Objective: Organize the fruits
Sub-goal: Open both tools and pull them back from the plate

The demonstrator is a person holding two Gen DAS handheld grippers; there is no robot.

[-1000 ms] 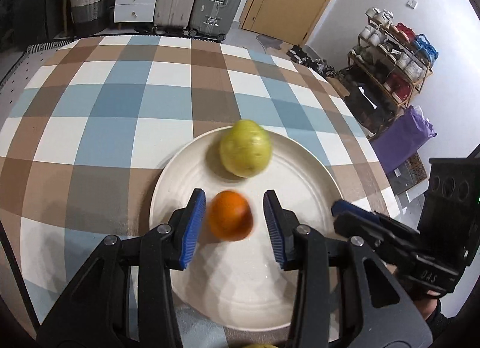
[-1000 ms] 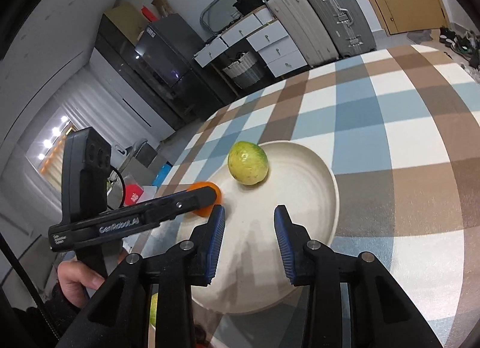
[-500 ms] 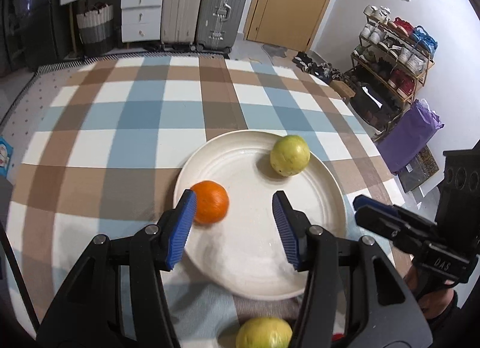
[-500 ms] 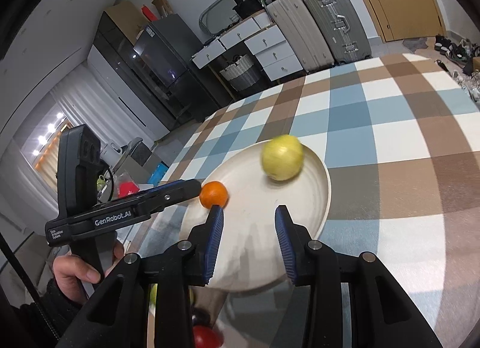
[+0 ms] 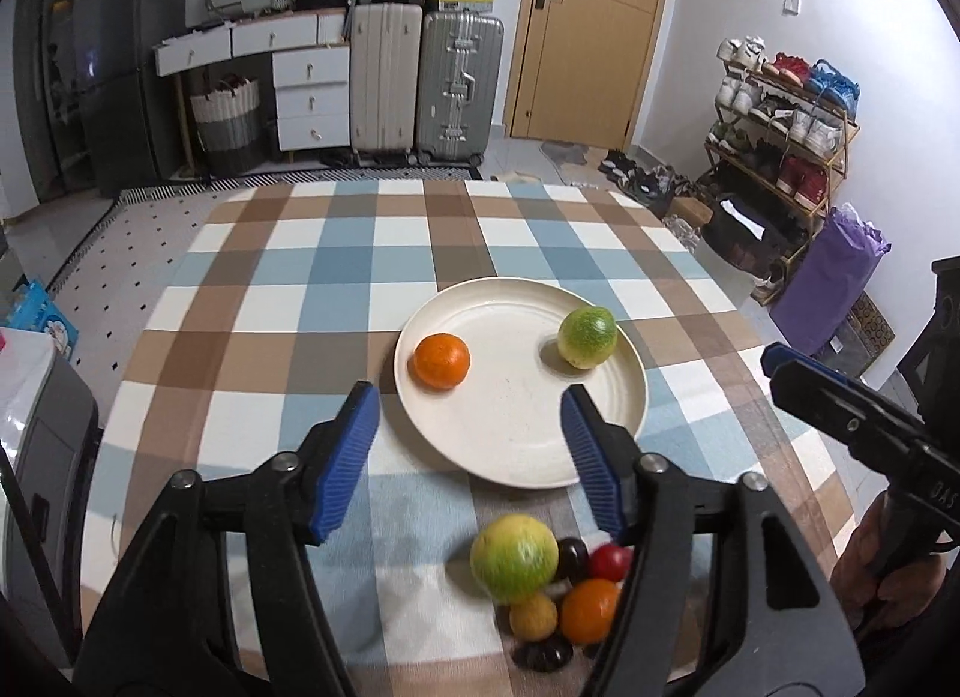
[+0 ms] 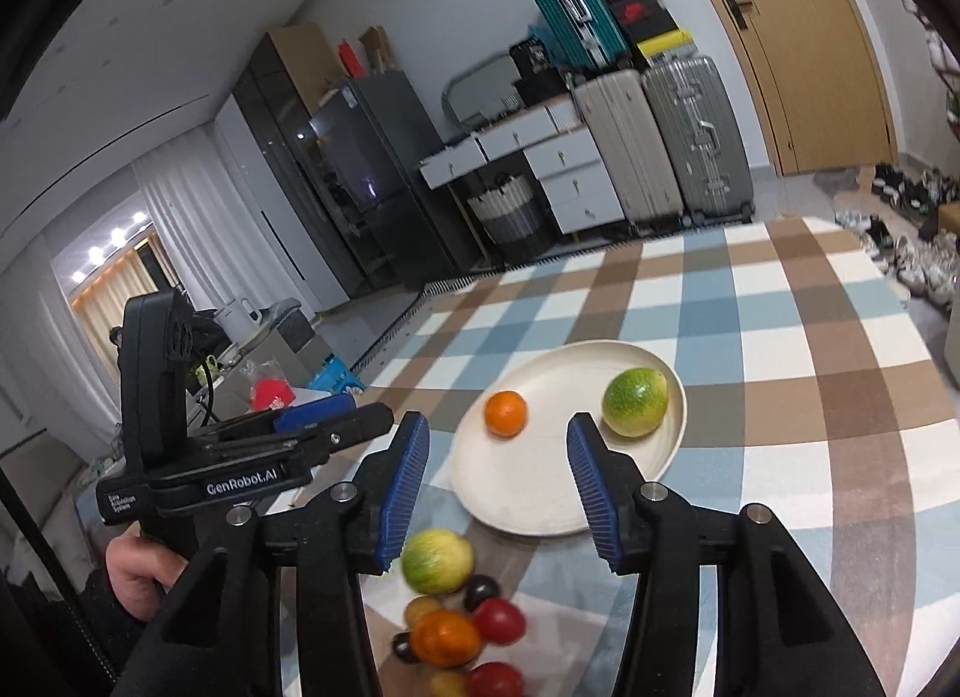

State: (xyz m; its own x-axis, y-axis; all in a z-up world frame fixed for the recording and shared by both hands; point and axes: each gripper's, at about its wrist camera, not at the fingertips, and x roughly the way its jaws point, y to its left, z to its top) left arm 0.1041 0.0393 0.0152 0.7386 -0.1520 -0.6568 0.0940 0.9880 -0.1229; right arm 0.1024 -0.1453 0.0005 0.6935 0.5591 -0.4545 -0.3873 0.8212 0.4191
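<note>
A cream plate on the checked tablecloth holds an orange at its left and a green-yellow citrus at its right. My left gripper is open and empty, raised over the plate's near edge. My right gripper is open and empty, above the plate's near side. A pile of loose fruit lies near me: a green-yellow citrus, an orange fruit, red fruits, a dark one.
The table is round with a blue, brown and white checked cloth. The right gripper's body shows at the right of the left wrist view; the left gripper's body shows at the left of the right wrist view.
Both grippers have pulled back and up from the plate. The left gripper let go of the orange and opened wider. The loose fruit pile has come into view.
</note>
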